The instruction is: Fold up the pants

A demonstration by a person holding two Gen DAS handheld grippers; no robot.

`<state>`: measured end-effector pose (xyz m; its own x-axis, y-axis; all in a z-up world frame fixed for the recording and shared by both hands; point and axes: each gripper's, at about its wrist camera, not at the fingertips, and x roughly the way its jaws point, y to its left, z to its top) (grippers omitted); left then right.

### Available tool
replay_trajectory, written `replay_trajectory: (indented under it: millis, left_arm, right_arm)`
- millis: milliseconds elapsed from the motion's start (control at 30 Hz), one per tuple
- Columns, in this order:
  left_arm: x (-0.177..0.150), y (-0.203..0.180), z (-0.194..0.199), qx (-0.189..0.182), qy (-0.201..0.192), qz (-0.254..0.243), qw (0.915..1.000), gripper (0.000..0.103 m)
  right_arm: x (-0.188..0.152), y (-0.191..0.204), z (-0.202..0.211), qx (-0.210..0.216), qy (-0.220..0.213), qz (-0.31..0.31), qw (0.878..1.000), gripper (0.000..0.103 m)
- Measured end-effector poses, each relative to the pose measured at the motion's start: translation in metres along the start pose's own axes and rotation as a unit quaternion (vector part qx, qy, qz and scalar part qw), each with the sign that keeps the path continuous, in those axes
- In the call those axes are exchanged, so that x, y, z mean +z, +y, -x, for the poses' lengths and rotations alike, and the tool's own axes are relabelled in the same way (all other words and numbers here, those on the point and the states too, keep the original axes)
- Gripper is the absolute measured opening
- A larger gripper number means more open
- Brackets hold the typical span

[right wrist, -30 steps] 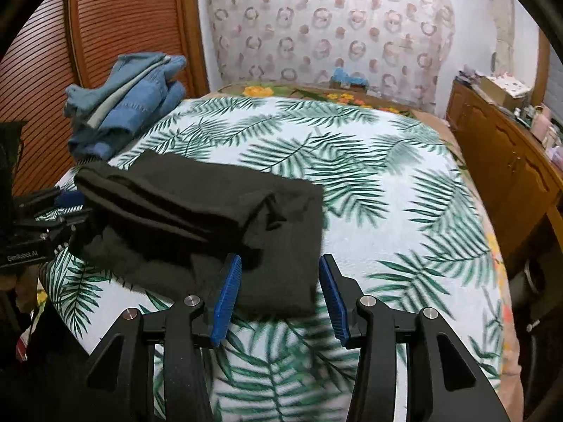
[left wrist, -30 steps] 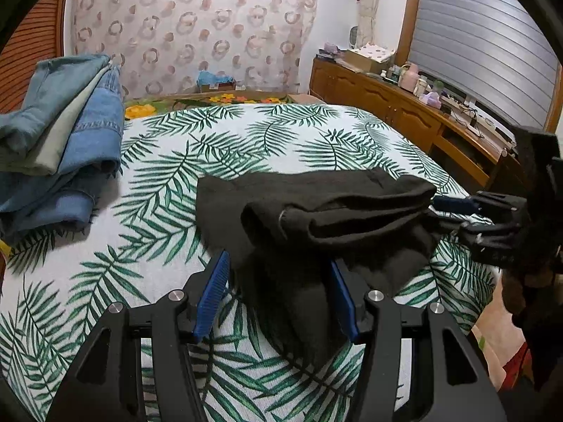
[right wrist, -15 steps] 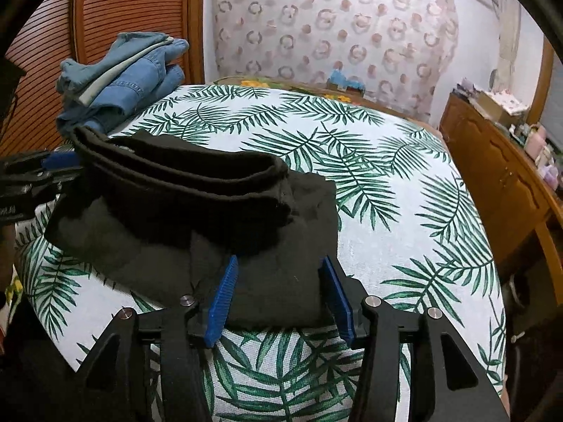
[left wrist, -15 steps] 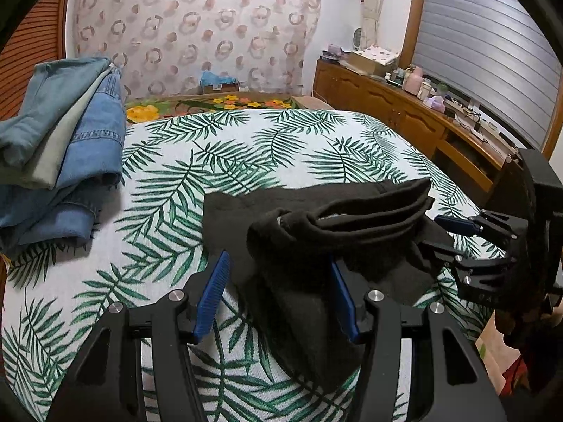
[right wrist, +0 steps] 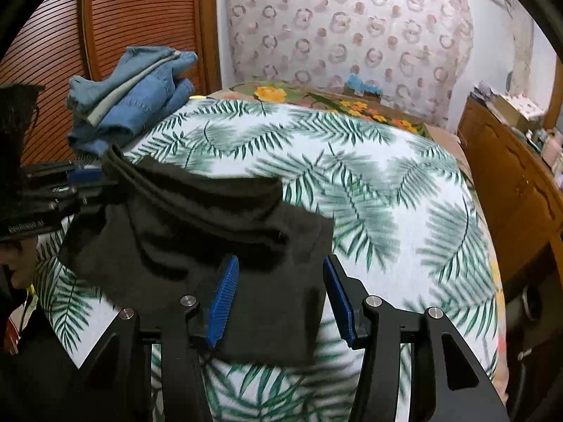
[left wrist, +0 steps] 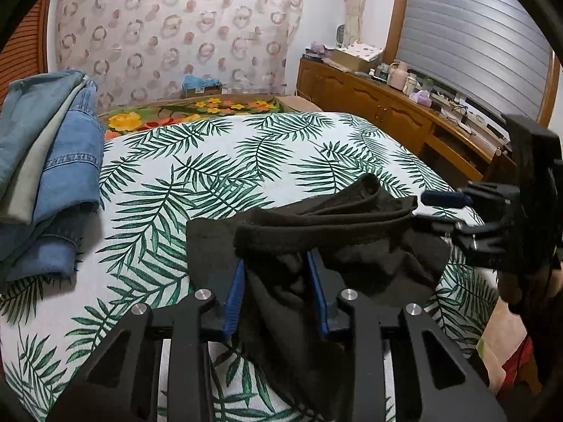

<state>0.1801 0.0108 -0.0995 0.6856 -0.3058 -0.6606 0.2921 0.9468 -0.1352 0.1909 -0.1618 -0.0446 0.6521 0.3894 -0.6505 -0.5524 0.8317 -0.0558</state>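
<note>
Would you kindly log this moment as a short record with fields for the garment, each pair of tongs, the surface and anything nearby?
garment: black pants, bunched, partly lifted off the bed
left tongs: closed around a hanging fold of the pants
right tongs: blue pads apart, pants edge between them; grip cannot be told
surface: palm-leaf bedspread
nearby: denim pile at the bed's left edge; wooden sideboard beside the bed

Matt cloth, matt plastic, glossy wood

The pants point(left wrist: 337, 232) are dark, matt, soft knit cloth; the bedspread point(left wrist: 225, 161) smooth printed cotton; the jeans point(left wrist: 67, 161) coarse blue denim; gripper pads point(right wrist: 225, 299) ribbed blue plastic on matt black frames; the cabinet point(left wrist: 387, 112) varnished wood
</note>
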Motion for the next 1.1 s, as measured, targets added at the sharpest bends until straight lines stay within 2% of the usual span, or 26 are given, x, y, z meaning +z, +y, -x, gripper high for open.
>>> replay_trajectory:
  millis: [133,233,267,300,400,500,567,667,767,833,867,900,933,1000,1067,1100]
  left_arm:
    - [0.0,0.002,-0.001,0.002,0.0,0.003,1.0,0.024]
    - [-0.002,0.004,0.0,0.0,0.0,0.006,1.0,0.018]
    - [-0.002,0.004,0.001,0.001,-0.003,0.007,1.0,0.016]
    - [-0.001,0.005,0.002,0.0,-0.007,0.009,0.9999,0.014]
    - [0.001,0.006,0.009,-0.008,-0.027,0.017,0.9995,0.014]
    - [0.006,0.005,0.013,-0.005,-0.038,0.017,0.9991,0.014]
    - [0.008,0.006,0.01,0.008,-0.032,0.018,0.9993,0.014]
    - [0.009,0.009,0.002,0.017,-0.017,0.024,0.9994,0.014]
    - [0.007,0.011,0.0,0.021,-0.01,0.025,0.9994,0.02]
    - [0.005,0.009,0.002,0.028,-0.011,0.018,0.9994,0.034]
    - [0.004,0.009,0.004,0.03,-0.014,0.015,0.9993,0.047]
    - [0.003,0.008,0.007,0.028,-0.017,0.014,0.9994,0.052]
    - [0.002,0.009,0.009,0.024,-0.018,0.013,0.9995,0.053]
    - [0.001,0.008,0.012,0.017,-0.014,0.014,0.9997,0.063]
    - [-0.002,0.005,0.017,0.017,-0.018,0.014,0.9996,0.064]
    - [-0.003,0.003,0.019,0.018,-0.018,0.013,0.9996,0.064]
  right_arm:
    - [0.009,-0.006,-0.017,0.014,0.013,0.017,1.0,0.036]
    - [0.012,-0.009,-0.03,0.034,0.022,0.02,0.999,0.023]
    - [0.013,-0.01,-0.032,0.039,0.023,0.02,0.999,0.013]
    - [0.017,-0.012,-0.034,0.046,0.02,0.019,0.999,0.008]
    - [0.028,-0.013,-0.027,0.065,-0.009,0.019,0.998,0.004]
    - [0.036,-0.012,-0.02,0.048,-0.032,0.016,0.998,0.004]
    - [0.039,-0.012,-0.021,0.038,-0.037,0.014,0.998,0.004]
    - [0.039,-0.01,-0.032,0.028,-0.022,0.009,0.999,0.004]
    - [0.036,-0.008,-0.047,0.016,-0.001,0.007,1.0,0.004]
    - [0.038,-0.005,-0.057,0.013,0.006,0.004,1.0,0.004]
    - [0.037,-0.005,-0.058,0.014,0.006,0.002,1.0,0.004]
    - [0.039,-0.004,-0.059,0.012,0.007,0.001,1.0,0.007]
    - [0.041,-0.004,-0.059,0.007,0.009,-0.001,1.0,0.01]
    - [0.041,-0.003,-0.058,-0.002,0.01,-0.002,1.0,0.015]
    - [0.041,0.0,-0.054,0.0,0.01,-0.001,1.0,0.018]
    - [0.04,0.001,-0.052,-0.002,0.009,0.0,1.0,0.024]
